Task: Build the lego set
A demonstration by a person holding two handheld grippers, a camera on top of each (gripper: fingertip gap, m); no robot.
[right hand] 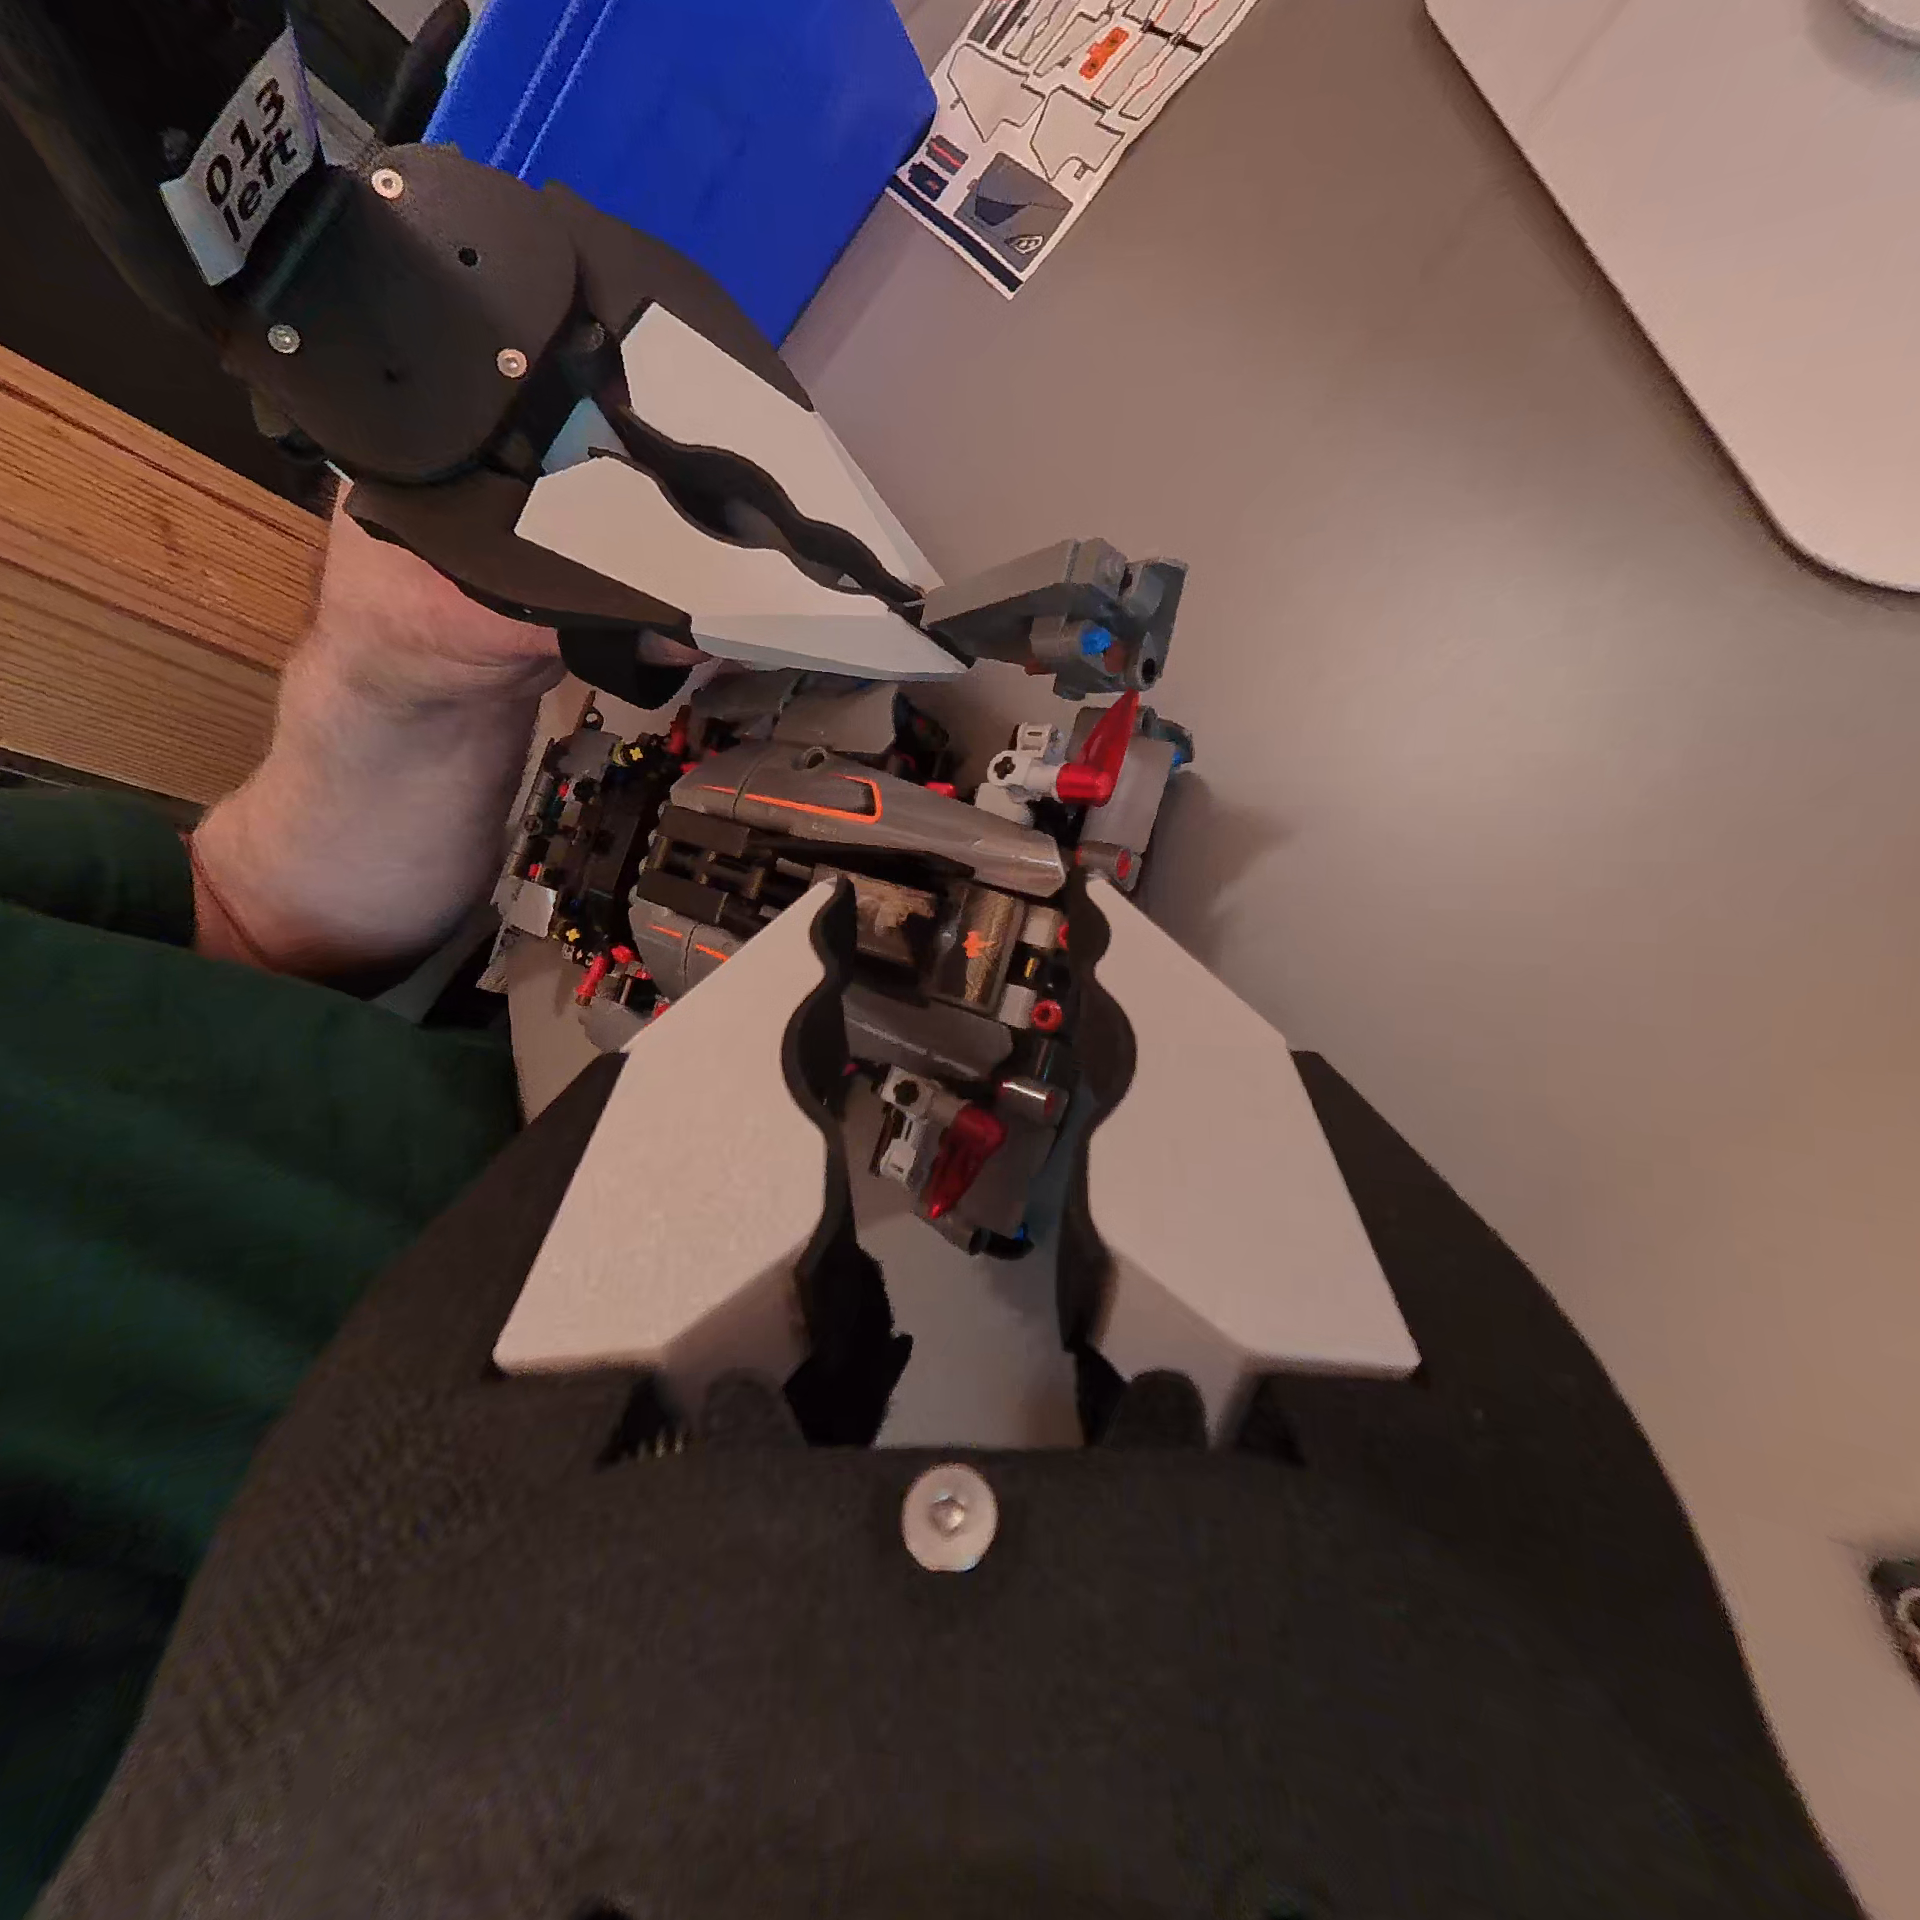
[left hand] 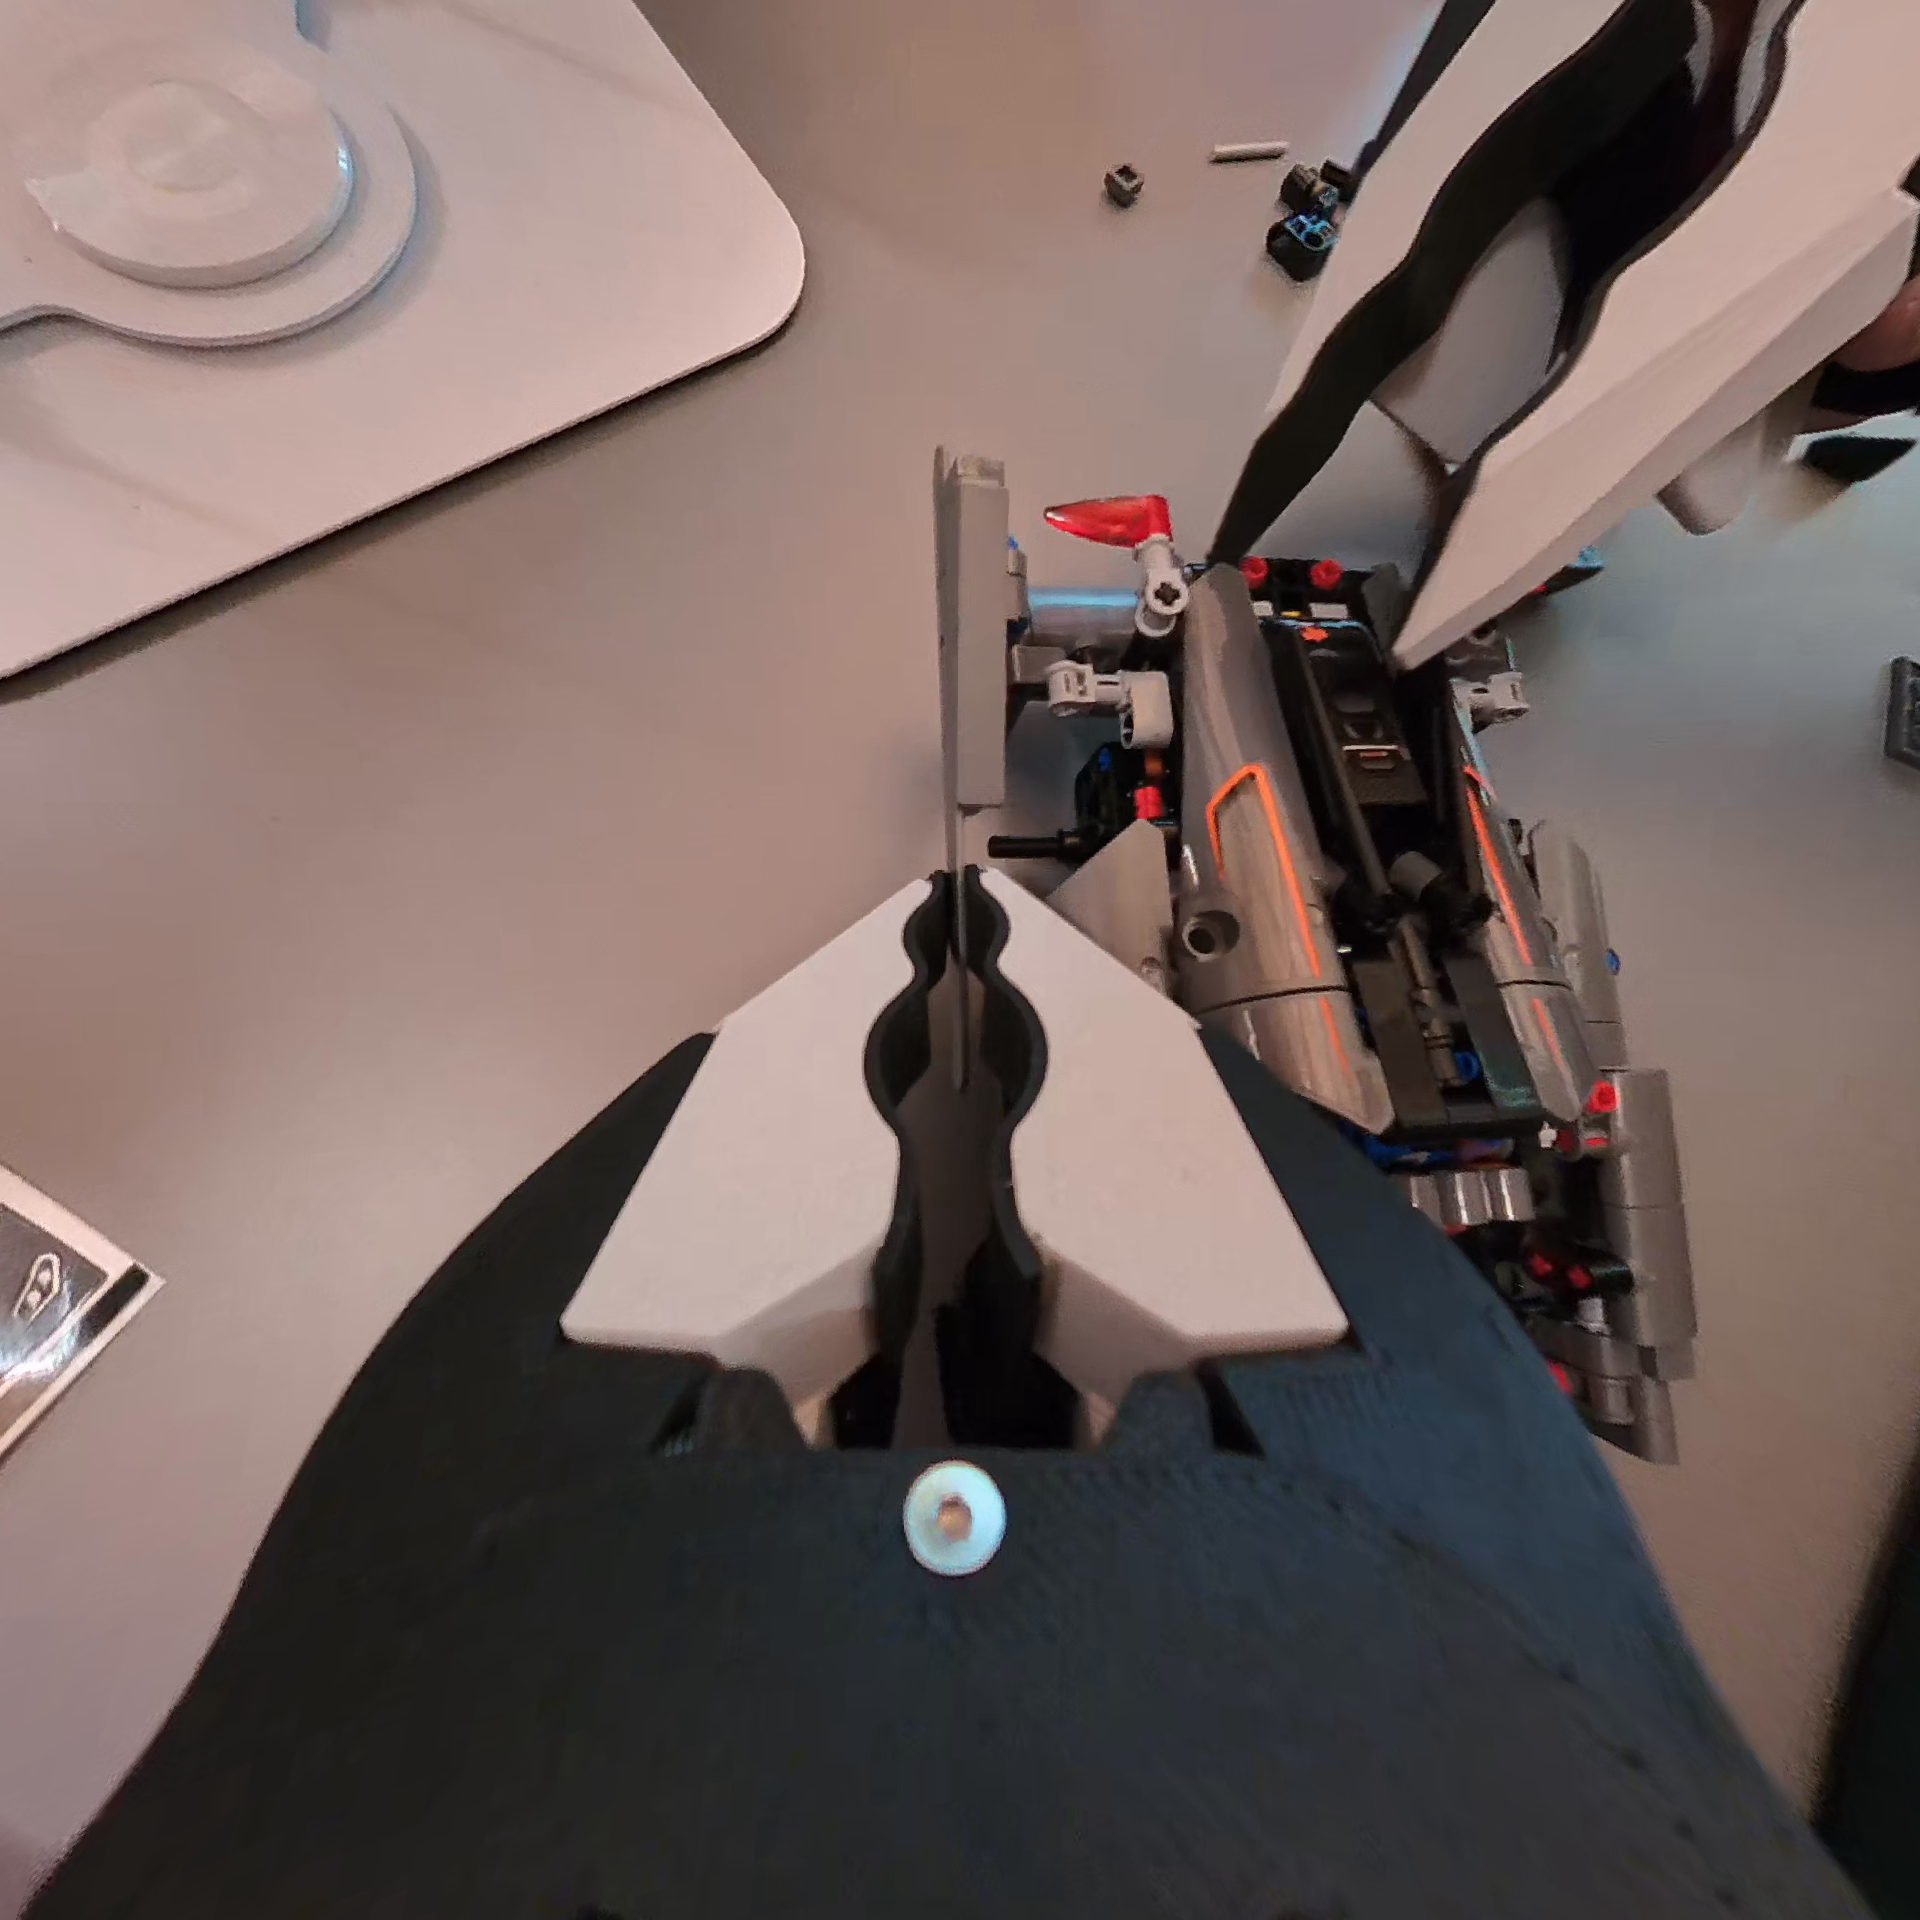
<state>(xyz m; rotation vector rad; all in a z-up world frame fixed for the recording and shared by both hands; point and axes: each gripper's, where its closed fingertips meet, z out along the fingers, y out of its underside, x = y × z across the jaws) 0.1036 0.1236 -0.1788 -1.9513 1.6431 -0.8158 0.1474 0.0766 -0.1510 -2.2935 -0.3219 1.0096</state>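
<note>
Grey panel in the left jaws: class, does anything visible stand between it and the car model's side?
Nothing visible does. The left gripper holds the grey panel edge-on beside the car model, and the gap between them looks clear. The right gripper straddles the model's rear, away from that side.

Glossy plastic model (left hand: 1351,883), matt table (left hand: 520,831)

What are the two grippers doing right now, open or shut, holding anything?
Left gripper: shut on a thin grey panel, held beside the car model.
Right gripper: fingers apart around the rear of the car model; cannot tell if they grip it.
</note>
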